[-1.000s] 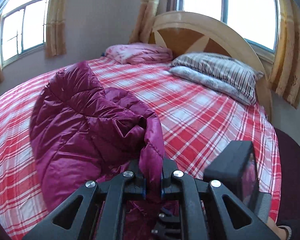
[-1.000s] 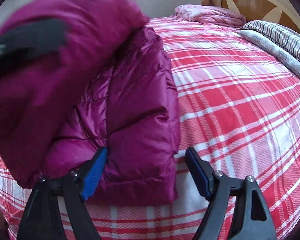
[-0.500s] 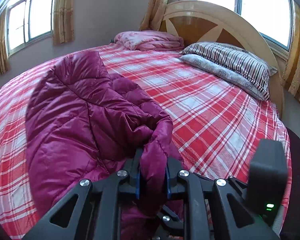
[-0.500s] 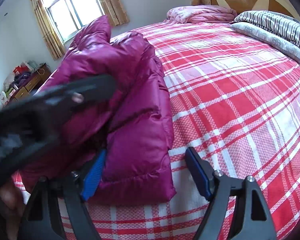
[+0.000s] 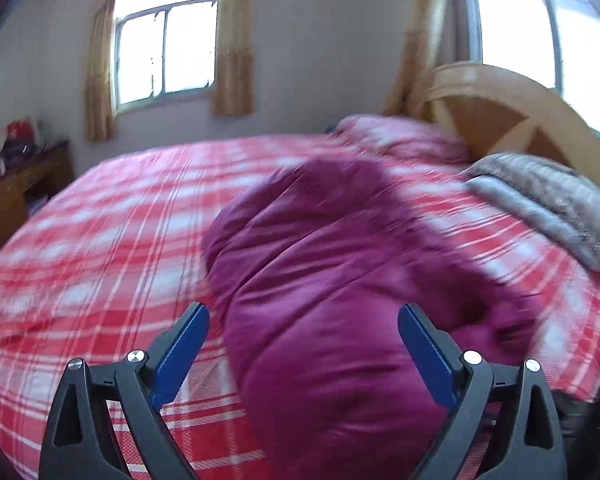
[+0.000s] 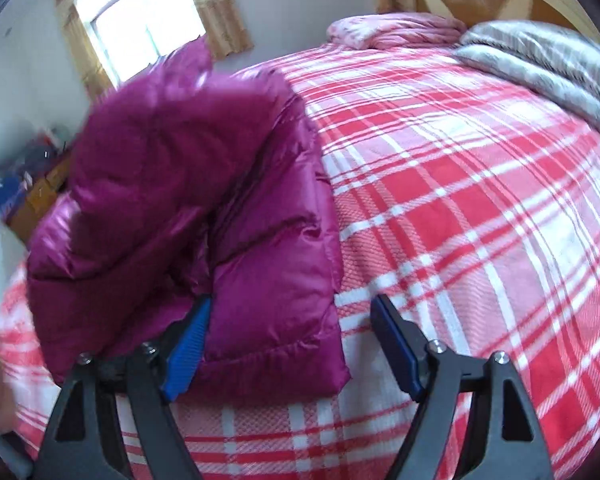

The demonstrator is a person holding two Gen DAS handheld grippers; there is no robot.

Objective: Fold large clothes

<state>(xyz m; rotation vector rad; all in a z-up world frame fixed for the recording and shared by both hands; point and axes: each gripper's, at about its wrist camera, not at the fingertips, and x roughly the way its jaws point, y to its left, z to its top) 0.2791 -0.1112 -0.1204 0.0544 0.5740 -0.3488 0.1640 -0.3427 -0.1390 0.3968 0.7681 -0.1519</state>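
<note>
Left tongs [image 5: 302, 340] opening, pads clear of the jacket [image 5: 340, 300] they pinched a second ago; the fold has dropped onto the bed [image 5: 100, 260]. Right tongs [image 6: 290, 350] wide, straddling my jacket's near corner. Fold placed; next comes regripping, I judge.

a bed [image 5: 100, 240] under a red and white plaid sheet fills the room. at its head stands a curved wooden headboard [image 5: 512, 120], with a striped grey pillow [image 5: 548, 200] and a folded pink blanket [image 6: 396, 28] against it. yellow curtains [image 5: 232, 40] frame a window [image 5: 164, 52]; a cluttered wooden dresser [image 5: 16, 184] sits beside the bed.
</note>
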